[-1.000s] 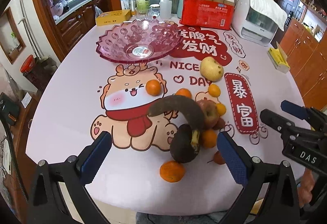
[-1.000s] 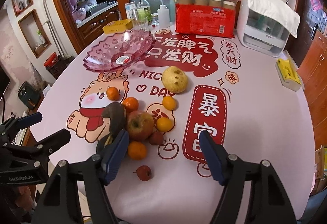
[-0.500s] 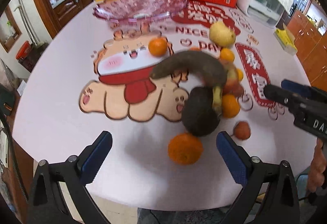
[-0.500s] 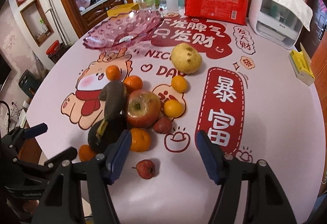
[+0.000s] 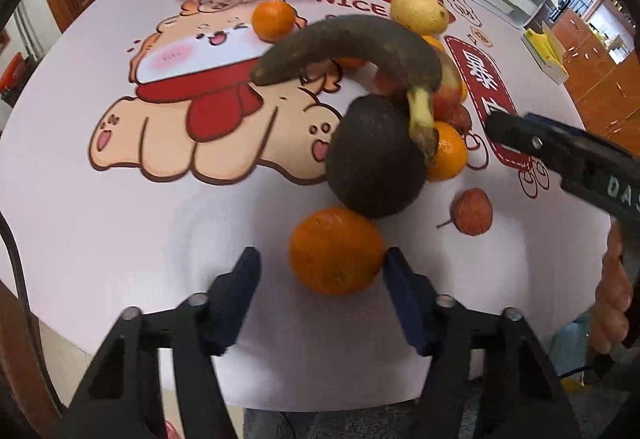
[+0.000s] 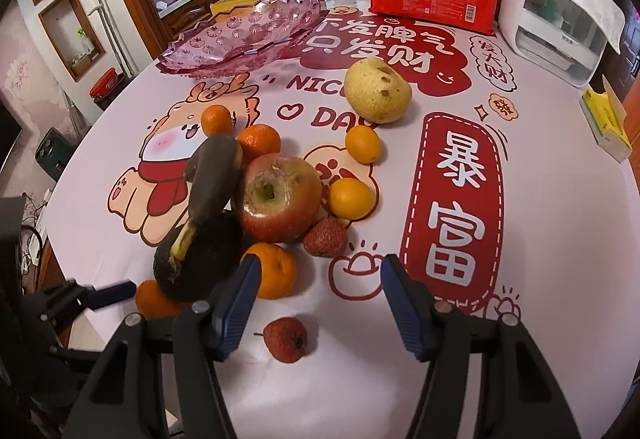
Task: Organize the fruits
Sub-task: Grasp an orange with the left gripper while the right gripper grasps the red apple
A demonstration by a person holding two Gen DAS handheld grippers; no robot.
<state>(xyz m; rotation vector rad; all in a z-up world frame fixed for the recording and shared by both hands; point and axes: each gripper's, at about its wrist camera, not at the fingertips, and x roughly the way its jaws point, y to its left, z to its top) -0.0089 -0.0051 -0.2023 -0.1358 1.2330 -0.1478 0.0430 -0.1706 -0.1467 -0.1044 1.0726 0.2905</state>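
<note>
Six oranges [image 6: 270, 276], two lychees [image 6: 286, 339]; both spread grippers, left gripper [image 5: 320, 299] and right gripper [image 6: 316, 305], had descended (jaws just narrowing, gripping nothing).

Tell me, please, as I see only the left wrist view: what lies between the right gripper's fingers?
Observer: A small red fruit lies on the cloth between the fingers of the right gripper, untouched. The jaws have just been closing.
Operator: Is there another fruit like it nearby?
Observer: Yes, a second red fruit sits right beside the apple, beyond the fingertips.
Operator: What condition is the apple in?
Observer: Its top is sunken and browned around the stem hollow.
</note>
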